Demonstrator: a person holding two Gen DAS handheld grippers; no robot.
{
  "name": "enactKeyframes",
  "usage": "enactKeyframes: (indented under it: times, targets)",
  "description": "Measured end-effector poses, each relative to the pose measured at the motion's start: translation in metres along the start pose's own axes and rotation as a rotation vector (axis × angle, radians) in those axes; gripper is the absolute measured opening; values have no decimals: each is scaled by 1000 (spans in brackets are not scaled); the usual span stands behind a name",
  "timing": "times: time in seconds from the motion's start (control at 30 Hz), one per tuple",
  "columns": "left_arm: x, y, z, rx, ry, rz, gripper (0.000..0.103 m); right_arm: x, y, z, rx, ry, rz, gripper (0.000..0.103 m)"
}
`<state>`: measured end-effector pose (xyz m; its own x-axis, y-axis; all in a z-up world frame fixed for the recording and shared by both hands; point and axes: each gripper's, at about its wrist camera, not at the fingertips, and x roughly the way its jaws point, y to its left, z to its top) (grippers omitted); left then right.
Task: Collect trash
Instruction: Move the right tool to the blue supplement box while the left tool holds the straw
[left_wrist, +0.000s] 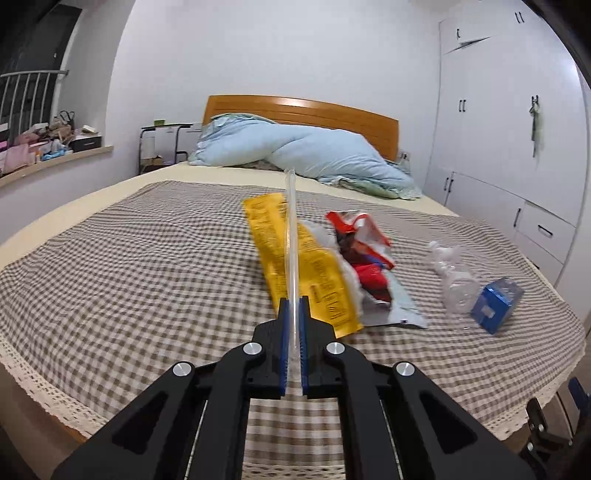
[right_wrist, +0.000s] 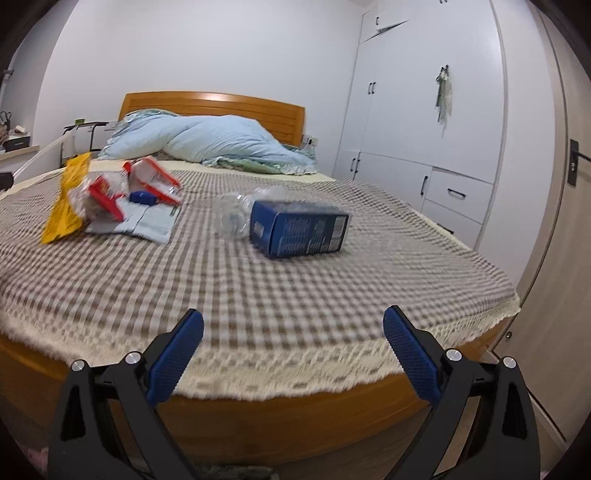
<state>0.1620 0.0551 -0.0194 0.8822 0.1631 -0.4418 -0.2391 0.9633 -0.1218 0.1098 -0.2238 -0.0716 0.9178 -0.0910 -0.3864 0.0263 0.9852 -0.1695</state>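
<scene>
The left hand-held gripper (left_wrist: 294, 301) is pinched tight on a clear plastic straw (left_wrist: 291, 236), which stands up and away from the blue pads, rising over the bed toward the headboard (left_wrist: 332, 114). This gripper is raised above the checked bedspread (left_wrist: 129, 266) and points slightly downward across it. The same straw shows at the far left edge of the right wrist view (right_wrist: 40, 154), slanting up off the bed.

The right hand-held gripper (right_wrist: 293, 319) has its jaws spread wide with nothing between them; it hangs at the foot of the bed, over the lace edge of the bedspread, tipped gently downward toward the litter.

The remaining trash lies on the bedspread. A yellow wrapper (left_wrist: 295, 258) rests lengthwise just ahead of the left gripper, touching a red and white snack bag (left_wrist: 364, 251) that lies on a pale grey packet (left_wrist: 399, 306). Well to the right, a crushed clear plastic bottle (left_wrist: 452, 273) lies against a blue carton (left_wrist: 496, 304). A light blue duvet (left_wrist: 314, 155) is heaped near the headboard.
</scene>
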Motion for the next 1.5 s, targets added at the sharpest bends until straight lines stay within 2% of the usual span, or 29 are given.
enactKeyframes:
  times: [0.13, 0.27, 0.4, 0.87, 1.03, 1.27, 1.37, 1.5]
  targets:
    - [4, -18, 9, -7, 5, -59, 2, 8, -1, 17, 14, -15, -24, 94]
    - [7, -38, 10, 38, -33, -83, 2, 18, -5, 30, 6, -13, -50, 94]
    - [16, -47, 13, 49, -27, -120, 2, 29, -8, 42, 6, 0, -81, 94]
    - [55, -42, 28, 27, 12, -149, 2, 93, 5, 91, 55, 102, -109, 94]
    - [66, -40, 33, 21, 16, -161, 2, 131, 9, 107, 88, 190, -135, 94]
    - [79, -37, 35, 9, 33, -156, 2, 172, 7, 130, 166, 269, -182, 94]
    - [82, -35, 33, -5, 42, -154, 2, 192, 7, 137, 203, 326, -218, 94]
    - [85, -37, 30, 0, 50, -154, 2, 222, 4, 134, 251, 450, -258, 94]
